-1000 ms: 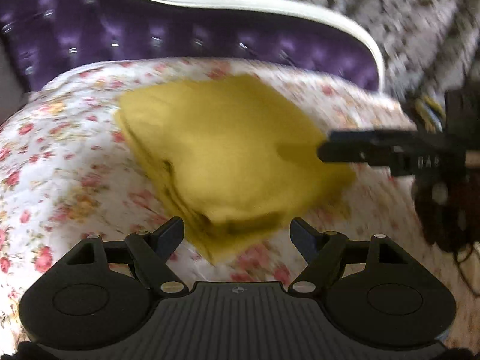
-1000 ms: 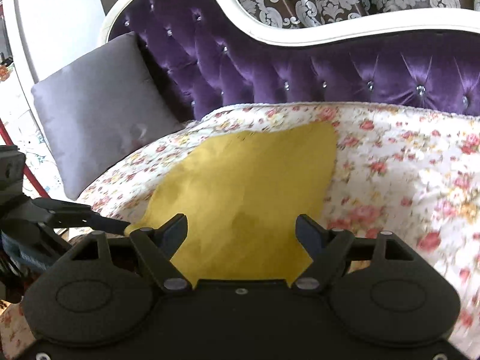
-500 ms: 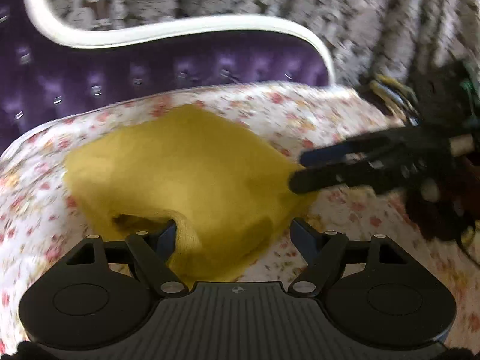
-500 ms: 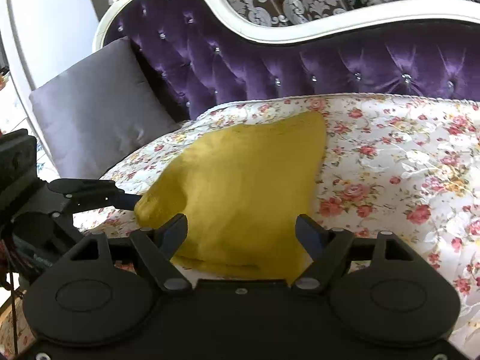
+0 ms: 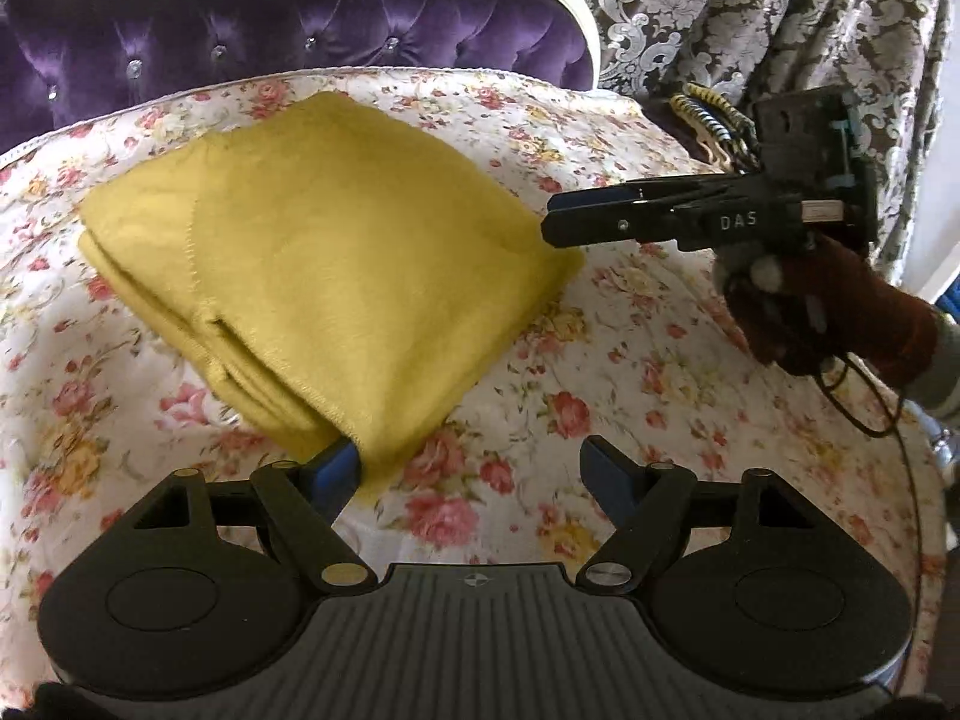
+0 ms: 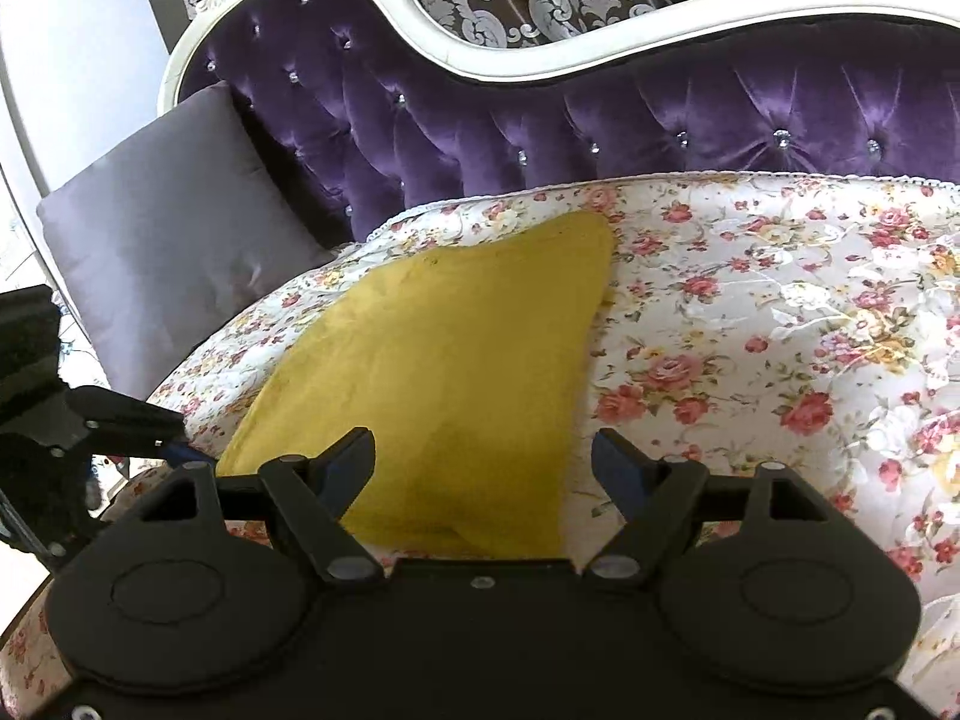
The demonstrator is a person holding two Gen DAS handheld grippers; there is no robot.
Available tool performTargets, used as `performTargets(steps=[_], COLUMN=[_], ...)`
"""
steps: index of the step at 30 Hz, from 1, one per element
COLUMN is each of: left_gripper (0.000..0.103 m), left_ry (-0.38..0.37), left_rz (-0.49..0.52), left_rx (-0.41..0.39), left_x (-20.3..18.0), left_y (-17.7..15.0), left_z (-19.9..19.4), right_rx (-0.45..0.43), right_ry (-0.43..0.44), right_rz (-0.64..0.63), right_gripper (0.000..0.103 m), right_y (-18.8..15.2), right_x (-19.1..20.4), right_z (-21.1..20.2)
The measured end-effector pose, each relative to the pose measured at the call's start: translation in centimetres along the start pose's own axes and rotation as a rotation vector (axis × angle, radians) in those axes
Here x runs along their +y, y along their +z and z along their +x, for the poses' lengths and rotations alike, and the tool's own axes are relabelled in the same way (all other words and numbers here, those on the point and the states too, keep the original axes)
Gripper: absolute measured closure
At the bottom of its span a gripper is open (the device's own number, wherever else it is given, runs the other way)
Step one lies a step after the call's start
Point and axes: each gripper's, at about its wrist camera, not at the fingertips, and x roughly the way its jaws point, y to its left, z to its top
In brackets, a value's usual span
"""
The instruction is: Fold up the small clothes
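Note:
A folded mustard-yellow garment (image 5: 324, 264) lies in several layers on the floral sofa cover (image 5: 630, 396); it also shows in the right wrist view (image 6: 444, 372). My left gripper (image 5: 474, 474) is open at the garment's near corner, and its left finger (image 5: 336, 471) touches the fold's edge. My right gripper (image 6: 483, 468) is open and low over the garment's near end, holding nothing. In the left wrist view the right gripper (image 5: 561, 219) reaches in from the right, its tips at the garment's right corner.
The purple tufted sofa back (image 6: 660, 114) with white trim stands behind. A grey cushion (image 6: 162, 228) leans at the sofa's left end. A patterned curtain (image 5: 750, 18) hangs at the right. The left gripper's body (image 6: 66, 420) shows at the right wrist view's left edge.
The left wrist view has swung so the garment sits further left and settled flat. The right gripper has drawn back a little from the garment. Both stay open.

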Motion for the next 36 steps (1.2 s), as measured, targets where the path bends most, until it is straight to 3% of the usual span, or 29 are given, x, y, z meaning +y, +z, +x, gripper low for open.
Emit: performTargets(steps=[3,5,9,11,15,18,21,28,36], left_gripper=[0.026,0.026,0.026,0.026,0.026,0.026,0.026,0.026,0.026], left_ry=[-0.001,0.015,0.118,0.173,0.202,0.213,0.153,0.111,0.046], left_rz=[-0.044,-0.094,-0.453,-0.599,-0.74,-0.749,-0.79,-0.822,-0.851], left_rx=[0.051,-0.013,-0.247,-0.285,-0.281,-0.304,-0.31,-0.32,-0.341], left_x=[0.4,0.7,3.1,3.9,4.4,3.9,3.6,3.9,5.3], left_y=[-0.4,-0.8,-1.3,-1.4,-1.6,-1.4,-1.1,-0.9,0.4], left_z=[-0.5,-1.5,-2.9,-2.3,0.1,1.0,1.7,2.7,4.4], right_rx=[-0.001,-0.003,-0.007,-0.006,0.004,0.002,0.005,0.024,0.028], right_ry=[-0.006,-0.011,-0.018,-0.013,-0.006,0.011,0.032,0.132,0.228], right_rz=[0.006,0.008,0.016,0.026,0.037,0.034,0.038,0.125,0.116], right_gripper=[0.022,0.022,0.022,0.022,0.022,0.022,0.022,0.021,0.019], right_y=[0.3,0.5,0.9,1.2,1.6,2.0,2.7,4.5,5.8], right_x=[-0.5,-0.8,-1.4,-1.7,-2.3,-2.9,-3.7,-5.6,-5.1], right_z=[-0.2,-0.3,0.0,0.5,1.3,1.8,3.0,7.2,10.3])
